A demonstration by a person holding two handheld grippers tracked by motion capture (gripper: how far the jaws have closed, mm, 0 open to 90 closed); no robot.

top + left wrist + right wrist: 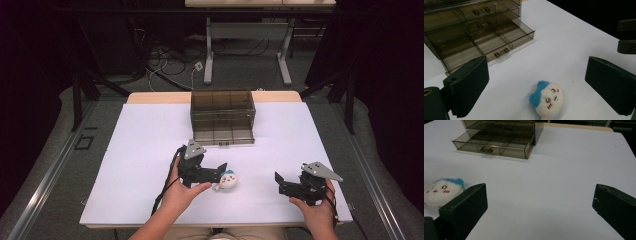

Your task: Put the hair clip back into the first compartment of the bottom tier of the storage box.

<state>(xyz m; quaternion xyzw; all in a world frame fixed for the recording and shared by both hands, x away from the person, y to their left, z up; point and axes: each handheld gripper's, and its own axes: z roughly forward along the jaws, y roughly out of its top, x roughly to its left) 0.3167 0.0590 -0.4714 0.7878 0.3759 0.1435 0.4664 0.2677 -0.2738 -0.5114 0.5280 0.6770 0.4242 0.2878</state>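
Here the bench carries a smooth white sheet with a pale wooden edge at the far side. On it lies a small plush toy, a round, fuzzy white head with a tuft of blue felted wool on top, pink cheeks and a stitched little face; in the left gripper view the plush toy rests on the sheet between the two black jaws, nearer the lower edge, and touches neither. The left hand-held gripper is matte black plastic with a grey three-cornered plate on top; its blocky, flat-faced jaws stand wide with the toy loose between them. The right hand-held gripper sits well apart to the right, its jaws also spread wide over bare sheet, nothing between them. Toward the far side stands a drawer box of smoky, see-through brown plastic, rectangular, with its lowest drawer pulled out, showing thin dividing walls and a small bar handle.
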